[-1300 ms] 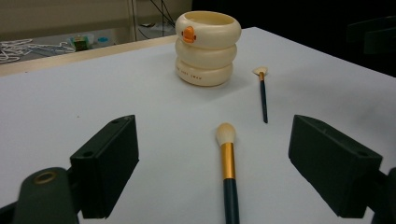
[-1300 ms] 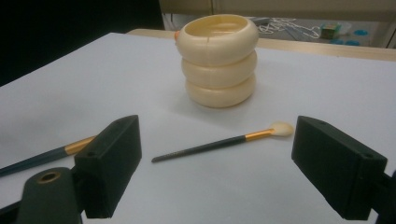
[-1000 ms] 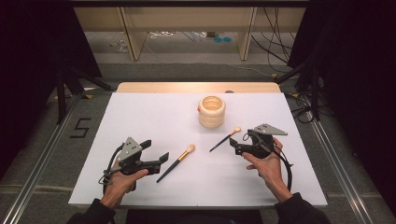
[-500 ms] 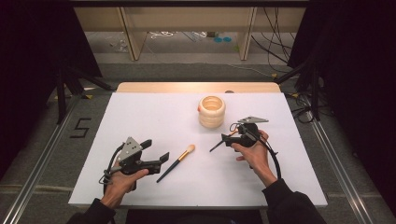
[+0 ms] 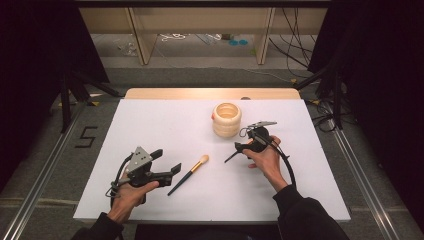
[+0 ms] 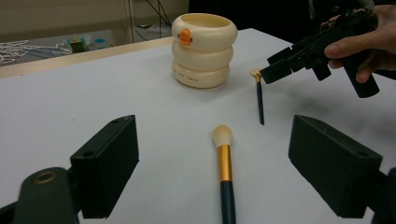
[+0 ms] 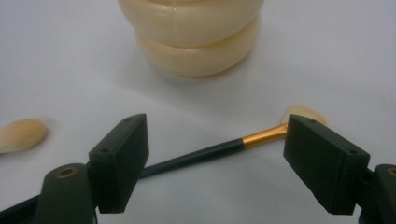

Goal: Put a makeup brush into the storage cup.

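On the white surface (image 5: 165,125) stands a cream ringed holder (image 5: 227,119), beside which the right tongs (image 5: 239,148), released and just narrowing, straddle the small brush (image 7: 215,151) lying flat, while the left tongs (image 5: 170,167) gape near the larger brush (image 5: 189,174).

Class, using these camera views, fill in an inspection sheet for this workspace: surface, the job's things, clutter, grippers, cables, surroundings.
Surface: white table top, bare apart from the job's things.
Job's things: small brush lying flat between the right jaws; large brush lying flat near the left hand-held gripper; cream ringed holder upright, apart from both brushes.
Clutter: nothing seen on the table.
Grippers: left hand-held gripper open, holding nothing; right hand-held gripper open, jaws just been closing, either side of the small brush, pads not pressing.
Cables: one trails from each gripper; more on the floor behind.
Surroundings: wooden shelving, dark curtains, floor marked 5.
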